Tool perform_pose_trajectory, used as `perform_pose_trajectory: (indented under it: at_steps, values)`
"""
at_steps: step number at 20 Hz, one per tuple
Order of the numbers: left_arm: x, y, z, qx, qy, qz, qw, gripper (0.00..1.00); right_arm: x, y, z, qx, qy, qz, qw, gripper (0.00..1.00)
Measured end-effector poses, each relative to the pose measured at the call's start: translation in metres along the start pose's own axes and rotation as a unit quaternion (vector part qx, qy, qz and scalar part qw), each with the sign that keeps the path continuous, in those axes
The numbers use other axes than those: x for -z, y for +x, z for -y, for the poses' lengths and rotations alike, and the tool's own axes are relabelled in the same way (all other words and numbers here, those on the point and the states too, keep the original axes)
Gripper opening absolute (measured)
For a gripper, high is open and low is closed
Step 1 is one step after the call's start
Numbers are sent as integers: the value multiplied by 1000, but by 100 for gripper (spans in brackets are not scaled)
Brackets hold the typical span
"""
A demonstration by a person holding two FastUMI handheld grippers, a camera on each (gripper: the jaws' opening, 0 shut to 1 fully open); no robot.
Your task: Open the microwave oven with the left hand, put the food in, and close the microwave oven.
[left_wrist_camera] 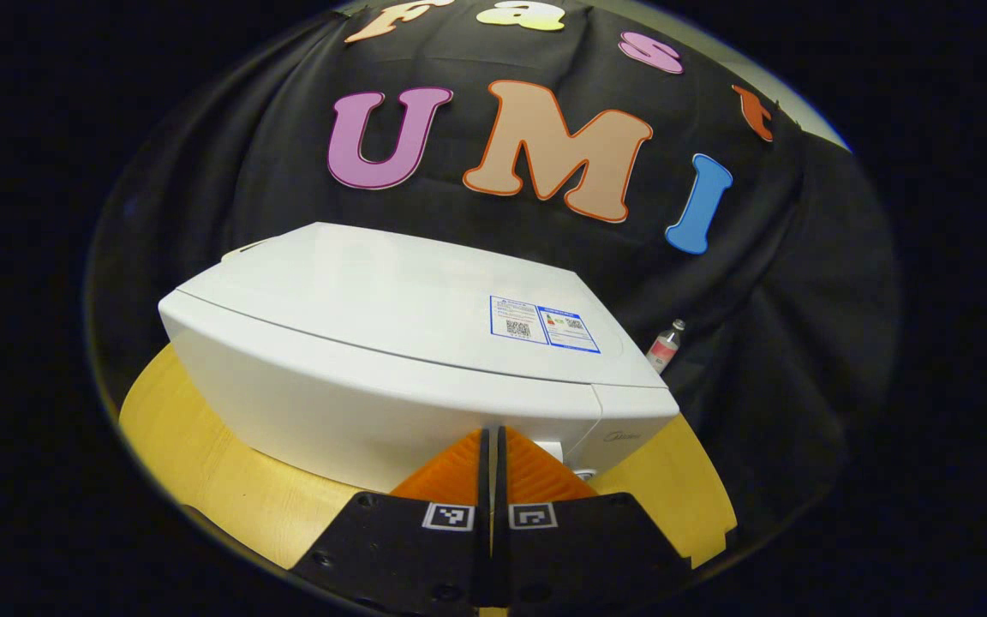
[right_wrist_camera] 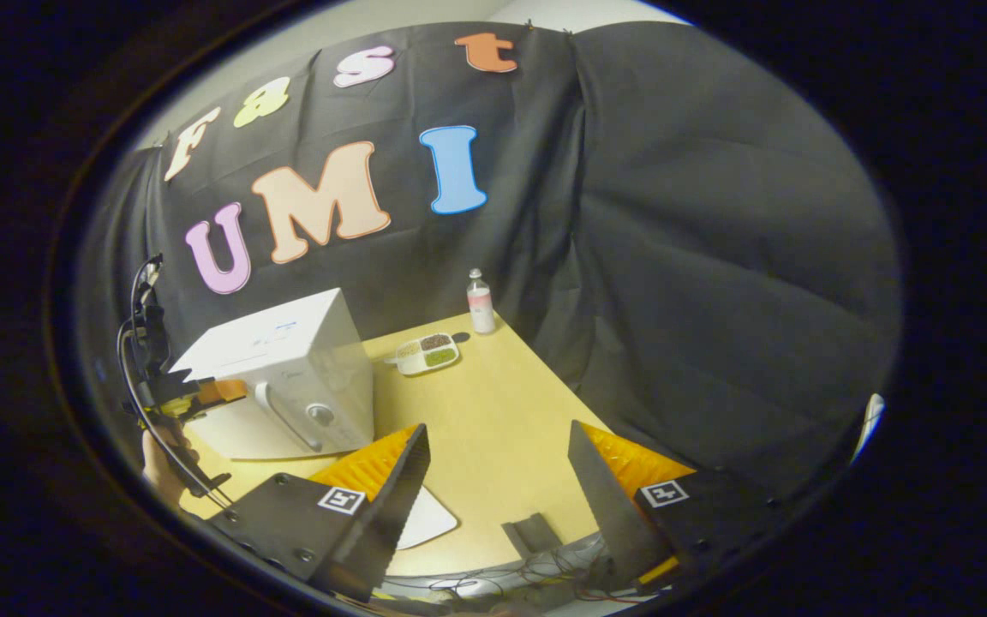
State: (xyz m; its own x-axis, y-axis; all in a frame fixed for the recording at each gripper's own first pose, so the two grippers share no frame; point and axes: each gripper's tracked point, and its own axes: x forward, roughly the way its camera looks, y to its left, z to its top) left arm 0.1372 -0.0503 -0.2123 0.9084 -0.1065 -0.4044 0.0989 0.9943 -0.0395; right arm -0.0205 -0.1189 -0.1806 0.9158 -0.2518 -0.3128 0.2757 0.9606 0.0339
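Observation:
The white microwave [left_wrist_camera: 391, 343] stands on the yellow table with its door closed. My left gripper [left_wrist_camera: 491, 435] is shut with nothing between its fingers, its tips just in front of the door's upper edge. The right gripper view shows the microwave [right_wrist_camera: 288, 360] with its vertical handle [right_wrist_camera: 275, 411] and dial [right_wrist_camera: 320, 414]; the left gripper [right_wrist_camera: 206, 392] hovers at the door's left part, held by a hand [right_wrist_camera: 159, 467]. A white food tray [right_wrist_camera: 427, 352] with compartments lies right of the microwave. My right gripper [right_wrist_camera: 498, 446] is open and empty above the table's near part.
A small bottle [right_wrist_camera: 481, 302] with a pink label stands at the table's back edge, beyond the tray; it appears as the bottle [left_wrist_camera: 665, 345] right of the microwave. A white flat pad [right_wrist_camera: 427, 519], a dark strip [right_wrist_camera: 532, 536] and cables [right_wrist_camera: 502, 583] lie near the front edge.

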Motion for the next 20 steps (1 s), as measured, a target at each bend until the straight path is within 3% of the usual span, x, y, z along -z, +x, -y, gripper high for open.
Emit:
perform_pose_trajectory:
  at_steps: [4, 5, 7, 8, 9, 11, 12, 15, 16, 18, 20]
  values:
    - [-21, -22, 7, 13, 10, 29, 999, 1, -6, 0, -7, -7, -1, 7, 1000, 92]
    - [-24, -28, 7, 15, 11, 34, 999, 1, -6, -1, -9, -9, -3, 7, 1000, 100]
    - [-28, -42, 4, 14, 14, 39, 999, 1, -6, -3, -12, -13, -5, 7, 1000, 100]
    - [-32, -51, 1, 15, 16, 42, 999, 0, -6, -5, -14, -14, -6, 8, 1000, 92]
    - [-37, -60, -1, 16, 19, 49, 999, 1, -6, -6, -15, -15, -7, 8, 1000, 100]
    - [-44, -77, -9, 14, 35, 58, 998, 1, -6, -8, -17, -17, -7, 8, 1000, 100]
    - [-47, -83, -12, 10, 42, 62, 997, 1, -6, -8, -20, -20, -5, 7, 1000, 92]
    - [-50, -104, -19, 13, 41, 63, 997, 0, -8, -11, -30, -31, -3, 8, 999, 92]
    - [-52, -110, -23, 11, 42, 67, 997, 0, -8, -11, -32, -32, -6, 9, 999, 100]
    - [-55, -121, -26, 11, 52, 75, 996, 1, -10, -13, -39, -39, -7, 11, 999, 100]
    - [-55, -128, -31, 9, 63, 79, 995, 6, -15, -15, -48, -52, -4, 15, 999, 100]
